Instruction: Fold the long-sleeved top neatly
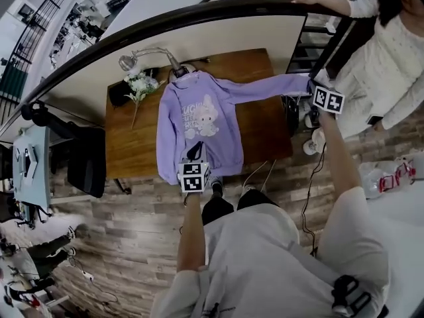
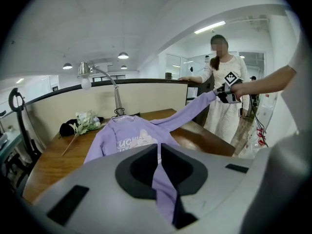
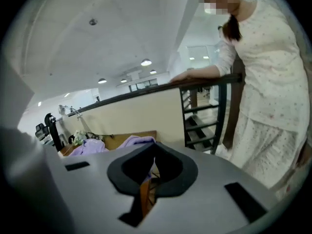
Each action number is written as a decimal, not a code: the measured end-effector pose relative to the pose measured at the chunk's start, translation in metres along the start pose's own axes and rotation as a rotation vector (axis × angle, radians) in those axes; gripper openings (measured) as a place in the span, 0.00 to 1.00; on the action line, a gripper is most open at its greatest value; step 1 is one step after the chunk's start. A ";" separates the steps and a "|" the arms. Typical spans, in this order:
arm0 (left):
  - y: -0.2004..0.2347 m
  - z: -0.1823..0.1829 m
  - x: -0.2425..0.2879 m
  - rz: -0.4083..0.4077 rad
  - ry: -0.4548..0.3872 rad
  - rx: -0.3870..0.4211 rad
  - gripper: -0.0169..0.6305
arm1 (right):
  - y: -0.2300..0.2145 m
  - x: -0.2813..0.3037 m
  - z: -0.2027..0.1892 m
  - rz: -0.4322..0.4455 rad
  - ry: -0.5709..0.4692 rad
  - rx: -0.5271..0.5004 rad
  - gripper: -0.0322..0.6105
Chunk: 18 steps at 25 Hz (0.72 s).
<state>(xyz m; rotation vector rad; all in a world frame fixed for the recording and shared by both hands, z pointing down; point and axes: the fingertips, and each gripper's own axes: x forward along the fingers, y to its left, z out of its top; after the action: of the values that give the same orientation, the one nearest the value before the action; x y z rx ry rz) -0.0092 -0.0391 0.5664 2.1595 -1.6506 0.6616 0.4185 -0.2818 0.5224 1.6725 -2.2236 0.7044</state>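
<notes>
A lilac long-sleeved top with a cartoon print lies face up on the wooden table, collar toward the far side. My left gripper is at the hem by the near table edge, shut on a pinch of lilac fabric. My right gripper is shut on the cuff of the right sleeve and holds it stretched out past the table's right edge. In the left gripper view the sleeve rises off the table to the right gripper. The right gripper view shows lilac cloth just behind the shut jaws.
A desk lamp, white flowers and a black object sit at the table's far left. A person in white stands by the dark railing at the right. Cables hang off the table's right end. A black chair stands at the left.
</notes>
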 end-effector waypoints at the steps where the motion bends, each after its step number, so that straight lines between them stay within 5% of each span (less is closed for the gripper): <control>1: 0.003 0.000 0.002 0.008 0.001 -0.004 0.08 | -0.014 0.008 -0.011 -0.025 0.044 0.039 0.07; 7: 0.021 -0.014 0.008 0.064 0.029 -0.036 0.08 | -0.066 0.041 -0.073 -0.149 0.197 0.062 0.07; 18: 0.028 -0.042 0.010 0.079 0.114 -0.036 0.08 | -0.084 0.054 -0.104 -0.211 0.278 0.003 0.16</control>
<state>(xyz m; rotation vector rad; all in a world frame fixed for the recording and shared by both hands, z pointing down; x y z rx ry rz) -0.0403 -0.0326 0.6069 2.0023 -1.6813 0.7566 0.4742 -0.2894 0.6550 1.6641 -1.8281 0.8274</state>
